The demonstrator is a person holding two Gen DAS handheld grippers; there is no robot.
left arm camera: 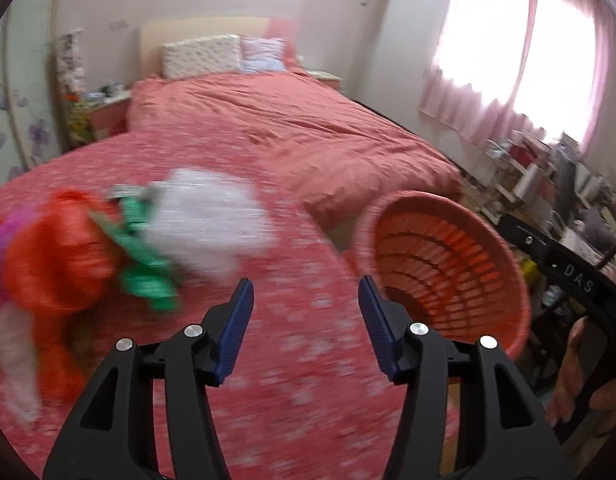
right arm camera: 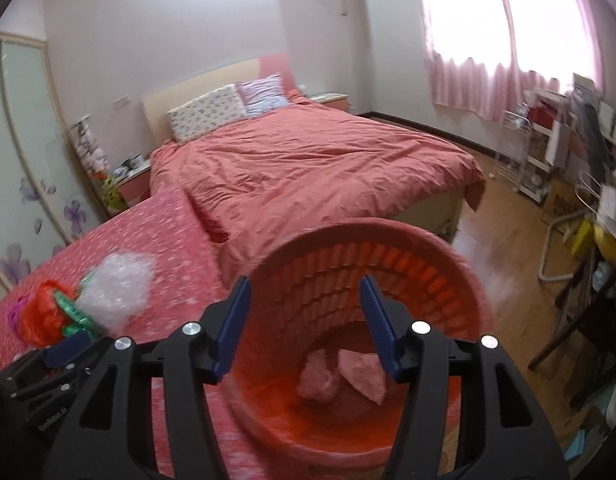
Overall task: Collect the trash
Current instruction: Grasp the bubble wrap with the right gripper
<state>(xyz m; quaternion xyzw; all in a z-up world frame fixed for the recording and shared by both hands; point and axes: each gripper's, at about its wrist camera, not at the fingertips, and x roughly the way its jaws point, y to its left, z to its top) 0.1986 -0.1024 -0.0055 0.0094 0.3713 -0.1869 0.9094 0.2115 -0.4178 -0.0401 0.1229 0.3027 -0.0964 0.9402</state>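
A pile of trash lies on the pink patterned sheet: a white crumpled plastic wad (left arm camera: 212, 220), a green wrapper (left arm camera: 148, 268) and an orange bag (left arm camera: 56, 252), also seen in the right wrist view as the white wad (right arm camera: 116, 288) and orange bag (right arm camera: 42, 316). A red slatted basket (left arm camera: 447, 264) stands tilted at the right; in the right wrist view the basket (right arm camera: 347, 264) holds two pink crumpled pieces (right arm camera: 343, 372). My left gripper (left arm camera: 306, 304) is open and empty, right of the pile. My right gripper (right arm camera: 306, 304) is open and empty over the basket's mouth.
A bed with a salmon duvet (right arm camera: 308, 176) and pillows (right arm camera: 228, 108) fills the middle. A window with pink curtains (right arm camera: 487, 60), cluttered shelves and a desk (right arm camera: 567, 152) are at the right. A mirrored wardrobe (right arm camera: 24, 160) is at the left.
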